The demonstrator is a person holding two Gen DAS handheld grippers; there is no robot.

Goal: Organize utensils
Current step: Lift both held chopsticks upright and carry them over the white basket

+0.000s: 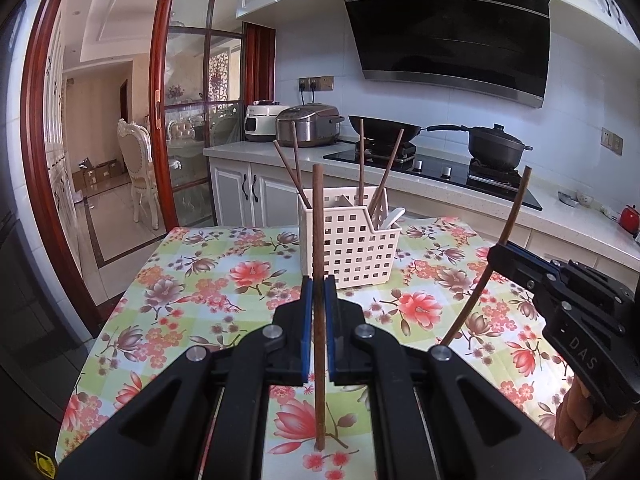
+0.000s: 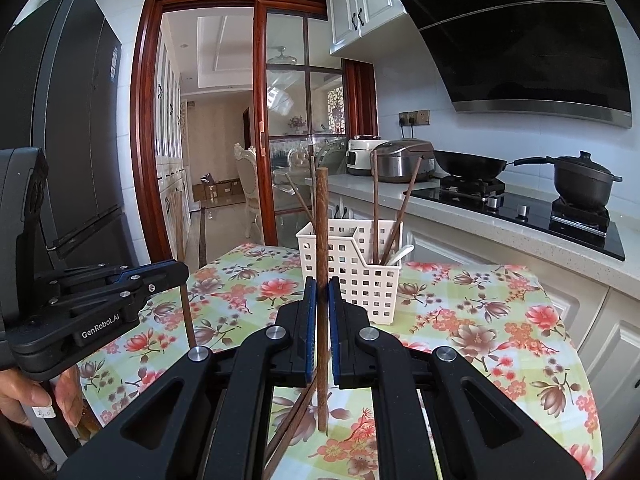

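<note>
My left gripper (image 1: 319, 286) is shut on a brown wooden chopstick (image 1: 318, 240) held upright above the floral table (image 1: 192, 280). My right gripper (image 2: 321, 286) is shut on another brown chopstick (image 2: 321, 220), also upright. Each gripper shows in the other's view: the right one (image 1: 500, 252) with its chopstick (image 1: 516, 208), the left one (image 2: 176, 276) with its chopstick (image 2: 187, 316). A white perforated utensil basket (image 1: 352, 240) stands at the table's far side with several chopsticks (image 1: 361, 160) and a white spoon (image 1: 390, 218) in it; the right wrist view shows it too (image 2: 356, 272).
More chopsticks (image 2: 288, 420) lie on the table below my right gripper. A counter (image 1: 440, 188) behind the table carries a stove, a wok (image 1: 384, 128), a pot (image 1: 496, 146) and two cookers (image 1: 308, 126). A dark fridge (image 2: 72, 140) stands at the left.
</note>
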